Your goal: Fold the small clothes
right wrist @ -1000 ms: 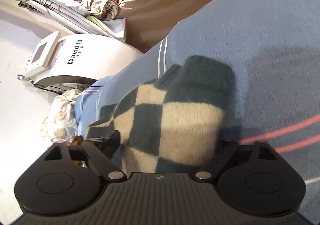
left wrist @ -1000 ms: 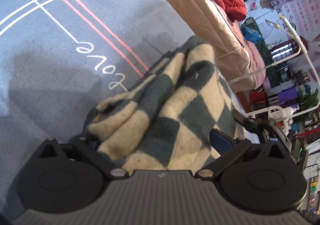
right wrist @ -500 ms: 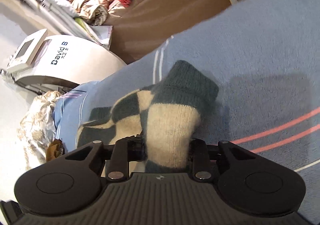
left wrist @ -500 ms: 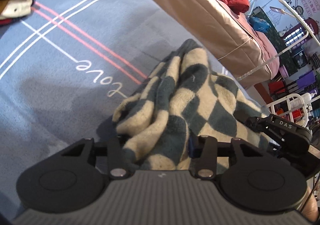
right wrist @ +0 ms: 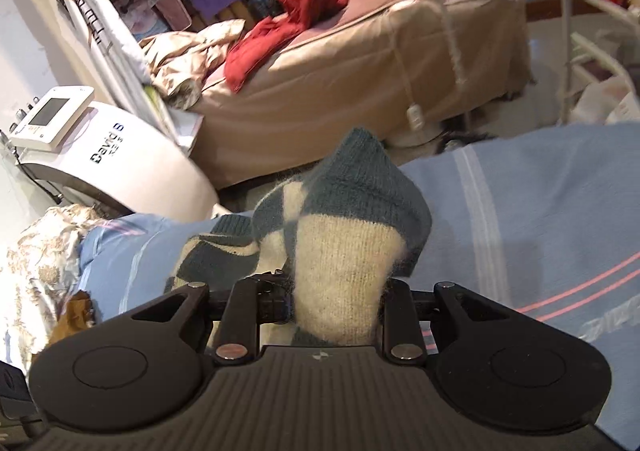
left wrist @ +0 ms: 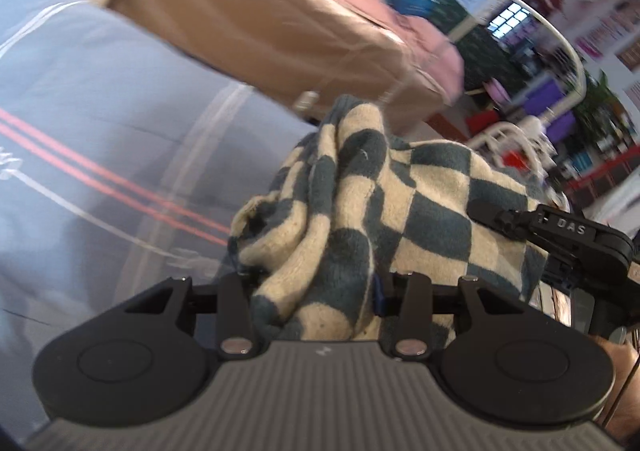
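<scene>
1. Left tongs [left wrist: 316,291], near edge at 6 o'clock: jaws have just been closing and are clenched on a bunched fold of the checkered garment [left wrist: 400,211], dark green and cream squares.
2. Right tongs [right wrist: 336,303]: jaws have just been closing too, gripping a cream-and-green corner of the same garment [right wrist: 344,251]; the knit peaks up toward 12 o'clock.
3. In the left wrist view the right tongs' black body [left wrist: 576,239] shows at 3 o'clock, just beside the cloth's edge.
4. Garment hangs between both tongs, above the blue bedsheet [right wrist: 540,211] with its pink and white stripes.
5. Beyond, at 12 o'clock: a tan-covered bed [right wrist: 360,71] carrying a red garment [right wrist: 292,19].
6. At 9 o'clock in the right wrist view: a white machine [right wrist: 120,171] with a small screen.
</scene>
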Demonstrator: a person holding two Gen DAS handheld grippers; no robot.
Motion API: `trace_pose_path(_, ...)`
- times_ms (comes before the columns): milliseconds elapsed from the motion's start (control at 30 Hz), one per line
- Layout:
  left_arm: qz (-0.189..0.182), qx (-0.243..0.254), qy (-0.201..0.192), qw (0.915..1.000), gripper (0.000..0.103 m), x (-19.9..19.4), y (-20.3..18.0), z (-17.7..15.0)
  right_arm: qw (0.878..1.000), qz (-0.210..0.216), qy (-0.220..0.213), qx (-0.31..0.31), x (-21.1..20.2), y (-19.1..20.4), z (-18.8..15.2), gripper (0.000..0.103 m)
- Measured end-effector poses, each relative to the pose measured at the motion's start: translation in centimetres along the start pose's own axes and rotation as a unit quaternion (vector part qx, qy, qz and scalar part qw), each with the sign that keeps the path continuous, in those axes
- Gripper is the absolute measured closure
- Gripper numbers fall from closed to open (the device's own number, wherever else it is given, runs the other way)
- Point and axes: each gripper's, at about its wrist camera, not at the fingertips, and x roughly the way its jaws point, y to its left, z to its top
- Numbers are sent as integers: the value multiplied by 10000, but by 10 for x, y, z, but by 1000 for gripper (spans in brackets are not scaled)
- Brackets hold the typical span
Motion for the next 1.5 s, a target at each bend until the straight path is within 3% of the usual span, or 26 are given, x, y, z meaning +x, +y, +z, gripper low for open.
trace_pose_path(267, -404, 181, 658, 9969, 64, 60, -172, -88, 9965, -705, 125, -428, -83, -125, 40, 60)
trace_pose_path(433, -366, 548, 1049, 9923, 64, 98, -258, -135, 9928, -1070, 283, -464, -106, -199, 61, 59)
trace_pose_path(533, -188, 864, 1140, 9895, 64, 114, -288, -159, 9934, -1041, 475, -109, -112, -245, 63, 59)
trace_pose_path(700, 104, 955, 1290, 9870, 62, 132, -289, -179, 9942, -929, 512, 170, -96, -290, 44, 54)
trace_pose_path(767, 152, 1141, 1231, 9857, 59, 133, -288, -176, 9953, -866, 333, 275, -92, -294, 37, 42)
trace_pose_path(800, 173, 1319, 1220, 9836, 56, 135, -290, -172, 9951, -941, 260, 163, -92, -294, 36, 37)
trace_pose_path(867, 209, 1600, 1201, 9796, 53, 138, -294, -159, 9920, -1200, 137, -360, -92, -283, 33, 18)
trace_pose_path(1000, 448, 1852, 1117, 9753, 35, 135, -303, -137, 9796, -1710, -346, -1000, -118, -270, 31, 15)
trace_pose_path(1067, 576, 2161, 748, 9718, 31, 116, -306, -133, 9729, -1905, -637, -1150, -138, -267, 30, 10)
trace_pose_path(1167, 385, 2706, 186, 9618, 30, 86, -316, -134, 9772, -1495, -835, -1254, -171, -258, 28, 9)
trace_pose_path(1233, 152, 3007, 169, 9534, 30, 80, -327, -136, 9836, -1107, -711, -1238, -187, -250, 23, 9)
trace_pose_path(1367, 214, 3425, 336, 9387, 30, 89, -341, -153, 9892, -664, -346, -1257, -190, -240, 4, 9)
trace_pose_path(1500, 312, 3704, 619, 9263, 30, 102, -343, -172, 9887, -896, 34, -1201, -172, -241, -25, 10)
